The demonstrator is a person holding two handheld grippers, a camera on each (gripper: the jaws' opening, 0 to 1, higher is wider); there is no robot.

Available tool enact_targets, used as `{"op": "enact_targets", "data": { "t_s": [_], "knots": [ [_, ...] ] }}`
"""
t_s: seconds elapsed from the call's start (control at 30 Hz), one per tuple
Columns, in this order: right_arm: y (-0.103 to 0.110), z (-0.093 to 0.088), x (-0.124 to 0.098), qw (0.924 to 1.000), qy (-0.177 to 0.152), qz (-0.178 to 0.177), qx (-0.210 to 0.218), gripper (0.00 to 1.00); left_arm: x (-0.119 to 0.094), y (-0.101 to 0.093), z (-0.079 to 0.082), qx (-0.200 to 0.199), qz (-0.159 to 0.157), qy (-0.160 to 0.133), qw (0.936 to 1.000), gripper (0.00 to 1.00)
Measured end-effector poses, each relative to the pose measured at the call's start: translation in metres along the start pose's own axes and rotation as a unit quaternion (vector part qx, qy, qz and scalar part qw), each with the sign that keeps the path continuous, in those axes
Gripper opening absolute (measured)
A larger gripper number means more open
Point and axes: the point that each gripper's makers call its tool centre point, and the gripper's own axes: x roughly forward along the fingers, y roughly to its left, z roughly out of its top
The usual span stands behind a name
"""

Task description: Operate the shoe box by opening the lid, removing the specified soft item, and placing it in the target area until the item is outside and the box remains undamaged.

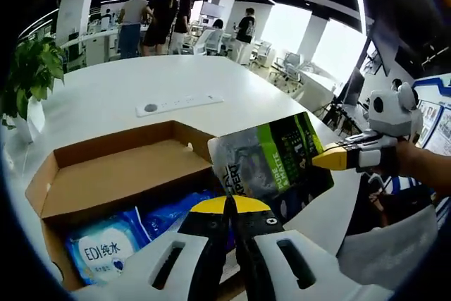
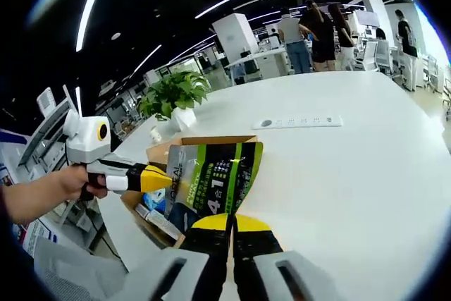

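Left gripper view: an open cardboard shoe box [image 1: 106,174] lies at lower left on a white table [image 1: 127,86], its lid folded back toward the upper left. Inside it, at the bottom of the frame, lie a white wet-wipes pack [image 1: 106,250] and, just beside it, a blue pack [image 1: 173,213]. A grey-and-green pouch [image 1: 271,163], the soft item, is at centre, lifted above the box's right edge. The left gripper [image 1: 230,206] rises from the bottom, jaws drawn together on the pouch's lower edge. The right gripper [image 1: 331,158] enters from the right, a hand [image 1: 423,163] behind it, its yellow tip against the pouch's right corner; how its jaws stand there cannot be told.

A potted plant [image 1: 32,79] stands at the left table edge and a white power strip [image 1: 180,103] lies beyond the box. Beyond the strip, the tabletop runs bare toward people standing [image 1: 148,22] at desks in the upper part.

Right gripper view: the pouch [image 2: 211,177] hangs at centre with the box [image 2: 158,153] behind it near the table's left edge. The right gripper [image 2: 230,220] pinches its bottom edge, jaws closed. The left gripper [image 2: 151,177] meets the pouch's left side. The table [image 2: 352,174] spreads open to the right.
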Motion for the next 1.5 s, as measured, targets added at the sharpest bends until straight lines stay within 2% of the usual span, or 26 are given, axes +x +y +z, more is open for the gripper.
{"op": "enact_targets", "data": {
  "t_s": [0.57,0.77,1.27,1.5],
  "knots": [
    [-0.034,-0.001,-0.007,0.9998,0.005,-0.019,0.010,0.00,0.027,-0.016,0.011,0.014,-0.002,0.013,0.9998,0.00],
    [-0.050,-0.003,-0.009,0.9995,0.008,-0.024,0.018,0.00,0.042,-0.020,0.015,0.020,-0.001,0.020,0.9996,0.00],
    [-0.080,-0.011,0.003,0.9988,0.026,-0.029,0.031,0.00,0.072,-0.024,0.010,0.040,0.004,0.052,0.9978,0.00],
    [-0.092,-0.017,0.012,0.9981,0.041,-0.033,0.033,0.00,0.087,-0.020,0.005,0.068,0.010,0.074,0.9948,0.00]
  ]
}}
